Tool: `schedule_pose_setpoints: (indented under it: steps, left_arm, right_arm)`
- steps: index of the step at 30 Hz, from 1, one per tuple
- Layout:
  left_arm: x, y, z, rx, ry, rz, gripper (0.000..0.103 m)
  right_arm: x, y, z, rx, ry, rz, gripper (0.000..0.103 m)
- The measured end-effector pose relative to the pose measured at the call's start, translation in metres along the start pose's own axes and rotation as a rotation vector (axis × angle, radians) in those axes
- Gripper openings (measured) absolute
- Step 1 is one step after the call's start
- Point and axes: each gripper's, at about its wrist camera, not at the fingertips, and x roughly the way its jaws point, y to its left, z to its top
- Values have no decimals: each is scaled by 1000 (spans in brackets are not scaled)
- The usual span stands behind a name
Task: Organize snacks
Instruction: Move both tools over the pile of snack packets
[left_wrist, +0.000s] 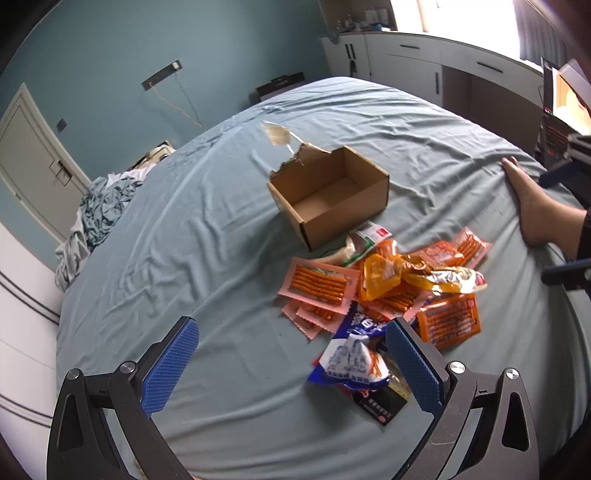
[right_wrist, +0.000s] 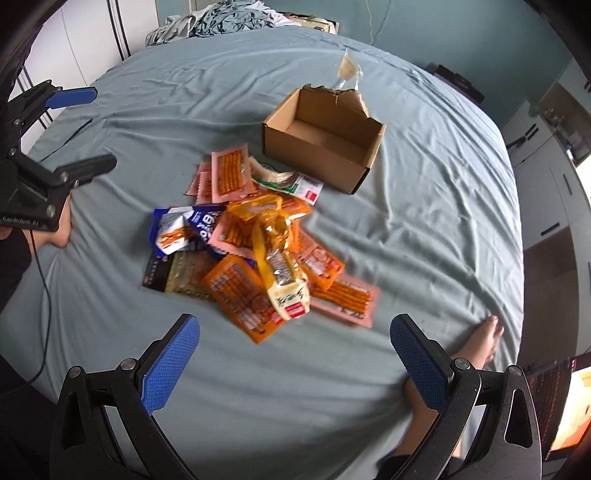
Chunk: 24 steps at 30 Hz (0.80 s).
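I find the snack packets (left_wrist: 384, 288) heaped on the bed (left_wrist: 192, 236), just beside the open cardboard box (left_wrist: 328, 192), which holds nothing. My left tongs (left_wrist: 291, 365) are spread wide, gripping nothing, on the heap's side away from the box. My right tongs (right_wrist: 295, 365) likewise stand spread and unloaded near the heap.

My left gripper (left_wrist: 291, 360) and right gripper (right_wrist: 295, 356) look alike: black angular frames, silver screws, blue dimpled pads (right_wrist: 170, 367); a thin black cable (right_wrist: 42, 295) trails; my foot (left_wrist: 532, 206) is bare.
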Motion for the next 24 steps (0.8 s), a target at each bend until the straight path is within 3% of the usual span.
schedule_pose_setpoints:
  steps: [9,17,24]
  left_arm:
    - [6,-11,-1,29,69,-117,103]
    - [12,3,-3,-23,100,-116,103]
    - [34,15,-12,-40,137,-119,103]
  right_arm:
    - [15,0,8,12,15,14,103]
    - [46,-12,21,43,125,37,103]
    - [75,-27,51,179,218,55,103]
